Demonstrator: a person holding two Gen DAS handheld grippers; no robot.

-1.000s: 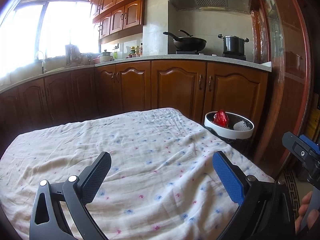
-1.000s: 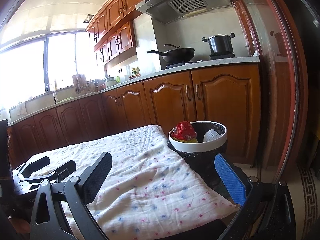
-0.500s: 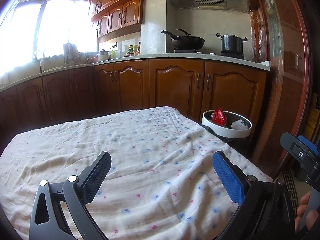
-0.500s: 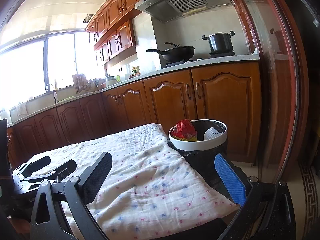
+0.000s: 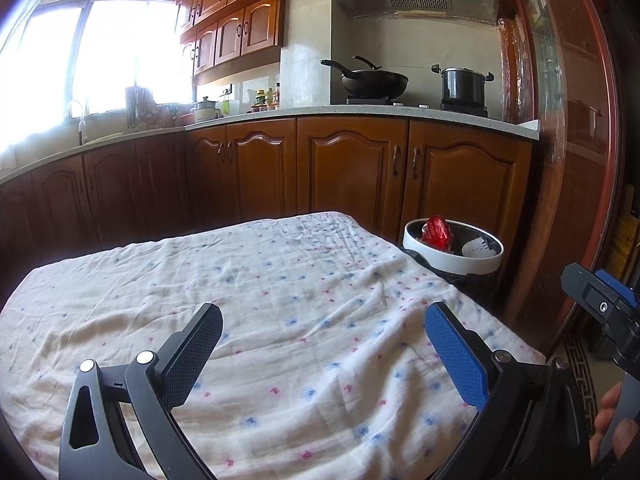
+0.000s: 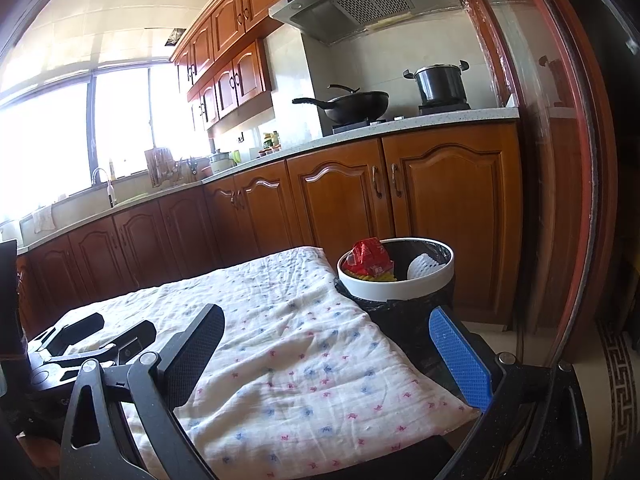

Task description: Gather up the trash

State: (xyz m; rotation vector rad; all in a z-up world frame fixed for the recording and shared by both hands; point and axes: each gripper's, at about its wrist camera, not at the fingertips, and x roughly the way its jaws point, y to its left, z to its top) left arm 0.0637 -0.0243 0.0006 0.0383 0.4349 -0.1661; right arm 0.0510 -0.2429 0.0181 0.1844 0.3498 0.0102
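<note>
White cotton with small blue and pink flowers fills the left wrist view: the tablecloth (image 5: 280, 300) lies rumpled over the table, and above it hangs the left gripper (image 5: 324, 334), fingers spread wide with nothing between them, one pad black, the other blue. Off the table's far right corner stands the trash bin (image 5: 424, 246), white rim over a black liner, and in it sits a red wrapper (image 5: 438, 232) beside a white foam net (image 5: 476, 249). At the right edge the right gripper (image 5: 604, 308) pokes in, seen side-on, so its finger spread cannot be judged from here; a hand (image 5: 612, 424) holds its grip lower down. Behind everything run brown wooden cabinets (image 5: 352, 168), a pale countertop with a black wok (image 5: 374, 80) and a dark pot (image 5: 464, 84) on the stove.

Over to the right wrist view. The right gripper (image 6: 326, 340) hovers over the near right corner of the tablecloth (image 6: 288, 344), fingers wide apart and empty. The trash bin (image 6: 400, 290) is closer here, just beside the table's far right corner, not touched by either gripper. Inside it the red wrapper (image 6: 370, 258) rests on top of something yellow (image 6: 378, 277), with the white foam net (image 6: 424, 266) against the far wall of the bin. At the left, the left gripper (image 6: 96, 332) lies low over the cloth, its black fingers apart. The wok (image 6: 354, 106) and the pot (image 6: 438, 82) sit on the counter beyond.
</note>
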